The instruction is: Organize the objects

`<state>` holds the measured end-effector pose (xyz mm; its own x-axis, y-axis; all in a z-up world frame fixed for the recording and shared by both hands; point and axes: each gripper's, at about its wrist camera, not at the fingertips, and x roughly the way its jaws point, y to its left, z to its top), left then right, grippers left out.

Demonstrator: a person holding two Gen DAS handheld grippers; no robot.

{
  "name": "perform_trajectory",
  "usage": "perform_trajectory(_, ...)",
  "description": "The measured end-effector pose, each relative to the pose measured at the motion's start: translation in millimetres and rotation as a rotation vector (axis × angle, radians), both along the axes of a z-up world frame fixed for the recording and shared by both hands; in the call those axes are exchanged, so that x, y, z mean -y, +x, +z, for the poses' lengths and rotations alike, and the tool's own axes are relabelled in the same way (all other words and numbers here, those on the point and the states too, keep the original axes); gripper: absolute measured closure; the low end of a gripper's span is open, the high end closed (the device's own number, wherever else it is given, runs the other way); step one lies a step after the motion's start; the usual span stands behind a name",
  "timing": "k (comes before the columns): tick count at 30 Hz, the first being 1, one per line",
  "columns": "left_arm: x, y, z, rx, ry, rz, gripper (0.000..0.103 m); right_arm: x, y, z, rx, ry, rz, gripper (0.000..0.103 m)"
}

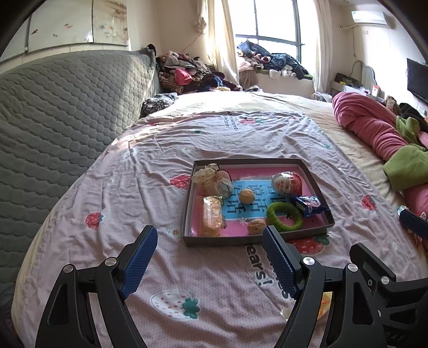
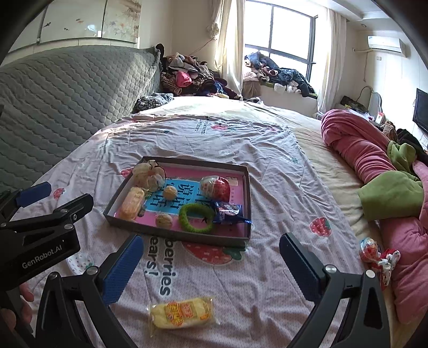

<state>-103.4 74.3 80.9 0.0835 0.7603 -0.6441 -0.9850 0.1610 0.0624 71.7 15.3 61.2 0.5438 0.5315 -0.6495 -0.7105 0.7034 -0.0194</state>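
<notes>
Plainly wrapped, a yellow snack packet (image 2: 182, 311) lies crinkled, perhaps cake; both grippers (image 1: 208, 263) (image 2: 211, 270) gape empty.

Daylight pours through the far window (image 1: 270, 21), which is blown out to white, with glare on the curtain (image 1: 222, 40). The bed (image 1: 214, 139) is evenly lit with soft shadows. Focus is sharp; fisheye bending curves the edges, and corners go black.

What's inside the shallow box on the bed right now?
The box holds a green ring, two walnuts, a blue wrapper, a red-and-white packet, a yellow cake and a mesh pouch. The printed liner is partly covered.
</notes>
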Motion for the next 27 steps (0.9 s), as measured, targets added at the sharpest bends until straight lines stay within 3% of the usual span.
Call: perform_trajectory(27, 57.3, -24.5, -13.0, -0.001, -0.004, 0.001, 0.021, 33.6, -44.6, 1.4, 0.010, 0.021, 0.006, 0.001)
